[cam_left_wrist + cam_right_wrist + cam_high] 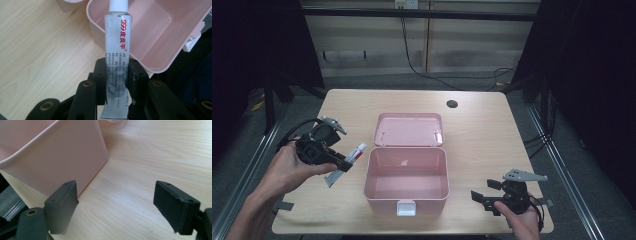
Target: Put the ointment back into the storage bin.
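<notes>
Item 1: ointment tube [116, 57], silver-white w/ white cap and red print, pinched across its lower body by the left gripper [117, 75]; jaws pressed onto both sides of it, cap end pointing away from the hand. In the high view the tube [351, 159] sits off the table, just left of the box, tilted w/ cap toward the lid. Item 2: pink plastic box [406, 199], open, nothing seen inside, white latch at its near wall, centre of table. Item 3: lid [408, 129], pink, lying flat behind the box, touching or nearly touching its back rim; can't tell which. Item 4: right gripper [478, 196], held low at near right corner of the table, jaws spread wide, nothing between them; its own view shows bare wood betw. the pads and the box's right wall [57, 152] just beside the left pad. Item 5: table [482, 135], light wood, w/ round dark cable hole [452, 104] at far right. Obstructions: box's left wall stands betw. tube and box interior; otherwise path over rim unblocked.
</notes>
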Demonstrator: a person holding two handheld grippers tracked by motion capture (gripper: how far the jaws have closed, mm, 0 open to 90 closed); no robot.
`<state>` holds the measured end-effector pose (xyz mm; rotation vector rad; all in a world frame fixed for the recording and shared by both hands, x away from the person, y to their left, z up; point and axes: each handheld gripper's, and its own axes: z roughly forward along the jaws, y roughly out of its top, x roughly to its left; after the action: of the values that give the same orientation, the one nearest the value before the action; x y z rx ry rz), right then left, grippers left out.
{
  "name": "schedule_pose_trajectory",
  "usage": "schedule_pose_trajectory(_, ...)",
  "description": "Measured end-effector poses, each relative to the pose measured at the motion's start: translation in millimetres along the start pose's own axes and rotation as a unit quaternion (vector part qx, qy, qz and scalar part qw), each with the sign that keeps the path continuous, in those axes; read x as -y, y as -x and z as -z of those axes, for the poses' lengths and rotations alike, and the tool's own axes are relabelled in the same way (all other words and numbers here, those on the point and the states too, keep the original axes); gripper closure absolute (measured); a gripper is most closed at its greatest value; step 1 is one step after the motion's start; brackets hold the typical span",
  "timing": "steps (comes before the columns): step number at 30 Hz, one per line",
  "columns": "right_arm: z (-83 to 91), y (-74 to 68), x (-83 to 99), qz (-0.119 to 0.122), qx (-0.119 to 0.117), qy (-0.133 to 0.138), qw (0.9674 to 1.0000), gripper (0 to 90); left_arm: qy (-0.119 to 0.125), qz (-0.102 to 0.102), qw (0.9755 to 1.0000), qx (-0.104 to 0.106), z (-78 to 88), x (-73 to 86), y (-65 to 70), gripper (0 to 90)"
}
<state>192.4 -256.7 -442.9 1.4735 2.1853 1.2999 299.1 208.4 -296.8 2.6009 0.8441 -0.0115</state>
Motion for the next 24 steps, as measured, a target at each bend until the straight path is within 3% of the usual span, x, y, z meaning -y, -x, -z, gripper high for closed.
schedule_pose_trajectory(5,0.1,0.0,0.1,0.0,-0.001,0.0,1.0,19.0,-0.008,-0.017,0.9998,0.003,-4.4,-6.8,6.1,71.2)
schedule_pose_trajectory(18,0.0,0.2,0.0,-0.001,-0.002,0.0,1.0,18.9,-0.006,-0.037,0.9993,0.009,-5.9,-24.0,19.8,71.2)
schedule_pose_trajectory(24,0.6,0.0,0.0,-0.003,-0.002,0.0,1.0,18.9,-0.008,-0.059,0.998,0.022,-13.6,-31.9,26.2,71.2)
